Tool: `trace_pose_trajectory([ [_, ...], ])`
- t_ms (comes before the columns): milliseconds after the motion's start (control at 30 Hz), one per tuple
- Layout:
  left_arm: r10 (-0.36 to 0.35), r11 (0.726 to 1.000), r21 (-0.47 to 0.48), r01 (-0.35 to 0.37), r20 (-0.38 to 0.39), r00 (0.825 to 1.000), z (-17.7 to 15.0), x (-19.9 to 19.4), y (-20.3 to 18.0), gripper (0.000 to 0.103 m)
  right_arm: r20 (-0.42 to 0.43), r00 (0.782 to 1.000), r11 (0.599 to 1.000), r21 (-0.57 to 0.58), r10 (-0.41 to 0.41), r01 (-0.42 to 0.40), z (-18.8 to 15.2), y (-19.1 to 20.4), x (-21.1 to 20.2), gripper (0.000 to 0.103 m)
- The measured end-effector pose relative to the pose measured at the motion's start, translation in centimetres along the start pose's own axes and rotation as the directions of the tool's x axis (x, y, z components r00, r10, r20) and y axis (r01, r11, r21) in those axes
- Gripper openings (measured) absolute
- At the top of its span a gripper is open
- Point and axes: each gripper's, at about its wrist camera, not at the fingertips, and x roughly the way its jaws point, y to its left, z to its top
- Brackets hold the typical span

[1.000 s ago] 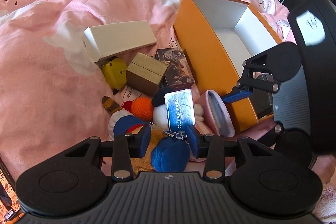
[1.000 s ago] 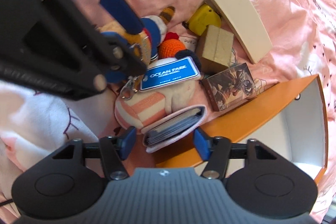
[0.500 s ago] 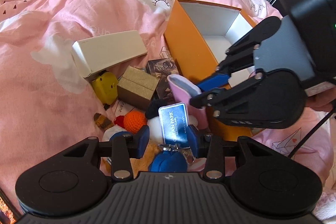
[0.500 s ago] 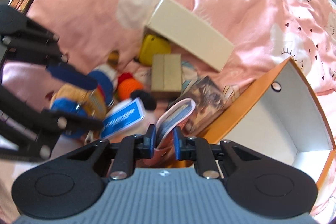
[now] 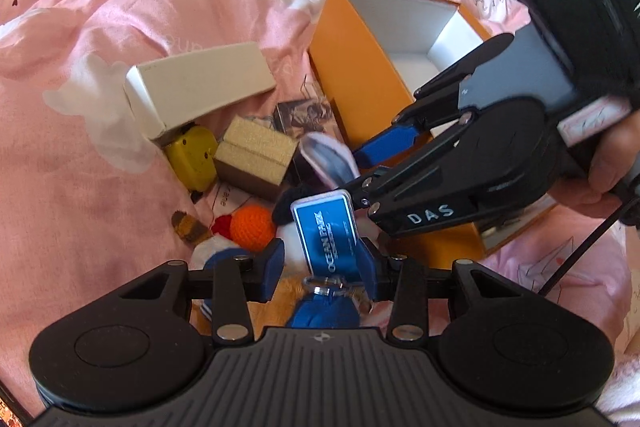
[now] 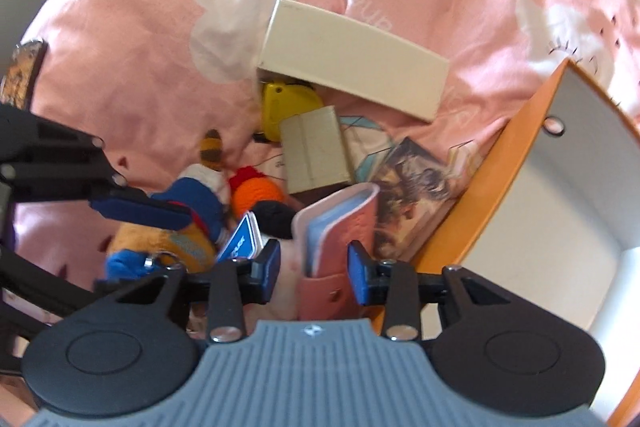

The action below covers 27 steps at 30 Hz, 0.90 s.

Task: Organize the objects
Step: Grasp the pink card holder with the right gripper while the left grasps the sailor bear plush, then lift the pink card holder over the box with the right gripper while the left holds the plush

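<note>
- Left wrist view: the left hand-held gripper (image 5: 320,269) points steeply down over the pile on the bed, jaws part-open around a blue Ocean Park tag (image 5: 326,229); the tag leans on the right finger, the left finger stands clear, so no squeeze.
- Just ahead and to its right, the right hand-held gripper (image 5: 362,171) reaches in across the orange box (image 5: 352,67), with the pink card holder (image 5: 330,159) at its tips.
- Right wrist view: the right hand-held gripper (image 6: 314,267) has just opened its jaws; the card holder (image 6: 340,227) stands upright between them, a gap showing on each side, so it looks loose.
- To do this well, I'd close squarely on the holder's lower body, lift straight, then carry it right over the box (image 6: 520,155) wall.
- In the way: the picture card box (image 6: 416,191) leans against that wall just ahead; the tan box (image 6: 316,151), yellow toy (image 6: 286,107), cream box (image 6: 352,63) and orange ball (image 6: 256,193) crowd further ahead, the left hand-held gripper (image 6: 140,207) close on the left.
</note>
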Motion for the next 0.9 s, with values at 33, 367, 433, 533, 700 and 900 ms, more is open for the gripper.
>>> trace_pose_trajectory([
  [33,0.014,1.000,0.011,-0.013,-0.011,1.000,-0.3,0.1,0.0,0.047,-0.008,1.000,1.000,-0.007,-0.008,0.008,0.0,0.4,0.1,0.046],
  [367,0.094,0.995,0.021,-0.093,-0.069,0.993,-2.0,-0.1,0.7,0.054,-0.042,0.968,0.959,-0.151,-0.247,0.238,-0.1,3.8,2.6,0.044],
  [433,0.098,0.995,0.027,-0.097,-0.073,0.992,-2.2,-0.2,0.6,0.054,-0.035,0.962,0.949,-0.177,-0.270,0.260,-0.3,3.8,2.8,0.032],
  [533,0.105,0.994,0.044,-0.101,-0.077,0.991,-2.6,-0.2,0.4,0.054,-0.011,0.966,0.958,-0.135,-0.258,0.254,-0.4,3.0,2.0,0.024],
  [700,0.120,0.989,0.102,-0.110,-0.102,0.987,-3.1,0.0,-0.3,0.054,0.069,0.979,0.980,-0.042,-0.190,0.193,-1.0,1.5,-1.4,0.023],
  [900,0.204,0.947,0.279,-0.161,-0.130,0.970,-4.1,0.6,-2.4,0.057,0.191,0.971,0.990,0.007,-0.141,0.143,-1.9,1.2,-6.9,0.023],
])
